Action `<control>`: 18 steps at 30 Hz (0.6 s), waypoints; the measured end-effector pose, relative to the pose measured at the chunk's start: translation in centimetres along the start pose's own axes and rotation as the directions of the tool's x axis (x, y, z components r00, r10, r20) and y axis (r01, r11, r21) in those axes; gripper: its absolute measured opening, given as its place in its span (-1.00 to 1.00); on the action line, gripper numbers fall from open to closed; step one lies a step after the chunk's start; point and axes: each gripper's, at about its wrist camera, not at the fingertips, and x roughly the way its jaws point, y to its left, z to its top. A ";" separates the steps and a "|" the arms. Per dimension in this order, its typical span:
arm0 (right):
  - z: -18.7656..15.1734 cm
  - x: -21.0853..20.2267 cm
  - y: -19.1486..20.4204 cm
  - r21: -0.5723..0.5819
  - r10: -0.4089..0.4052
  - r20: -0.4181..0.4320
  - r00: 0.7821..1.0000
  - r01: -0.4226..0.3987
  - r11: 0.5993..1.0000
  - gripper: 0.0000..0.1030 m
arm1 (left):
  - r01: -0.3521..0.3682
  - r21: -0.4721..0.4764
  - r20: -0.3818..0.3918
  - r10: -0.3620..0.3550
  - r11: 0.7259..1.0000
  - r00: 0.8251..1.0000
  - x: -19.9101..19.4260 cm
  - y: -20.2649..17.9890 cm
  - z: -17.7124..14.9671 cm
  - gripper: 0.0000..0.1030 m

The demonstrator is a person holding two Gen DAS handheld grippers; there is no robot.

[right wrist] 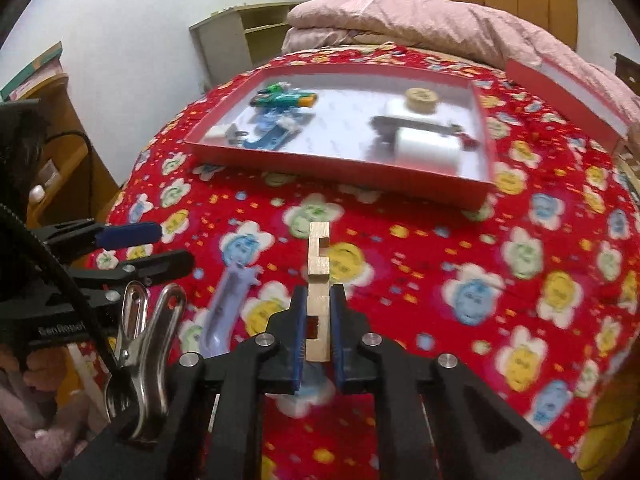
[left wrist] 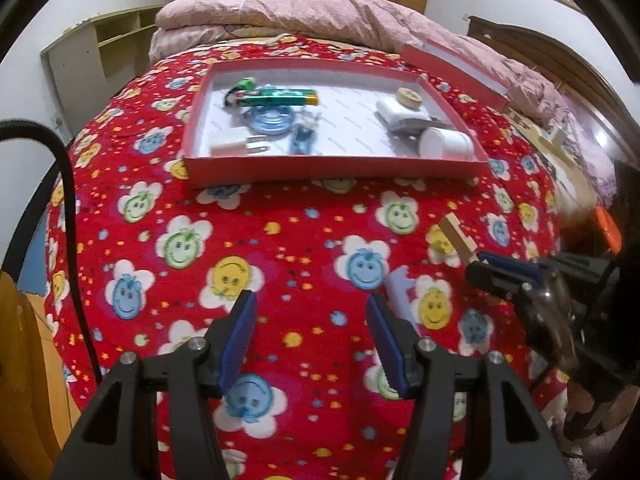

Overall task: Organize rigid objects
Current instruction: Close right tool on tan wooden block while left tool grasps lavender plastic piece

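My right gripper (right wrist: 319, 320) is shut on a notched wooden block (right wrist: 318, 264) and holds it above the red flowered bedspread; the block also shows in the left wrist view (left wrist: 458, 240). My left gripper (left wrist: 310, 320) is open and empty over the bedspread. A pale lilac comb (right wrist: 226, 304) lies on the bedspread between the grippers, also seen beside my left gripper's right finger (left wrist: 400, 292). A red box (left wrist: 200, 120) with a white floor holds a green lighter (left wrist: 280, 97), a white plug (left wrist: 232, 145), a white jar (left wrist: 446, 143) and a wooden disc (left wrist: 409, 97).
The red box lid (left wrist: 452, 68) lies at the back right against a pink quilt (left wrist: 304, 12). A shelf unit (left wrist: 96, 56) stands left of the bed. A metal clip (right wrist: 140, 352) hangs on the right gripper's left side.
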 end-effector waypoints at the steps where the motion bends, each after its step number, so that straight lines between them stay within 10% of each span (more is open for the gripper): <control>1: -0.3 -0.3 -0.4 0.004 -0.010 -0.002 1.000 0.010 1.000 -0.77 | 0.008 0.006 -0.004 -0.008 1.000 1.000 0.1 -0.3 0.0 0.16; 18: -4.3 -1.4 -4.0 0.088 -0.071 0.012 0.997 0.070 0.994 -0.76 | 0.021 0.096 -0.054 -0.015 0.995 0.998 2.4 -5.8 -0.7 0.15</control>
